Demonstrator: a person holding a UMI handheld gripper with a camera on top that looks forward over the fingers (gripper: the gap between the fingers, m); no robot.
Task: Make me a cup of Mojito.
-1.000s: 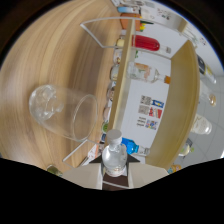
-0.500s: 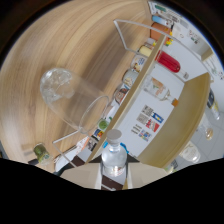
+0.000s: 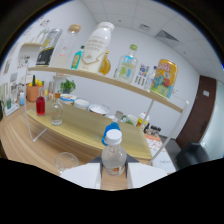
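A clear plastic bottle [image 3: 113,152] with a white cap stands upright between my fingers, and my gripper [image 3: 114,173] is shut on its body. The white fingers [image 3: 82,176] show at both sides of the bottle. An empty clear glass [image 3: 66,161] stands on the wooden table just ahead of the left finger. Right behind the held bottle's cap shows a blue-capped item [image 3: 111,131], most of it hidden.
Beyond the fingers runs a wooden counter [image 3: 90,125] carrying a red bottle [image 3: 41,106], a glass jar [image 3: 56,114], bowls and a small plant [image 3: 66,86]. An upper shelf [image 3: 125,86] holds several bottles, a large white one [image 3: 100,46] and a yellow can [image 3: 164,77]. A dark door [image 3: 202,112] stands at the right.
The view has swung from a tilted look down onto the table to a level look at the shelves. The bottle has stayed between my fingers and is now upright.
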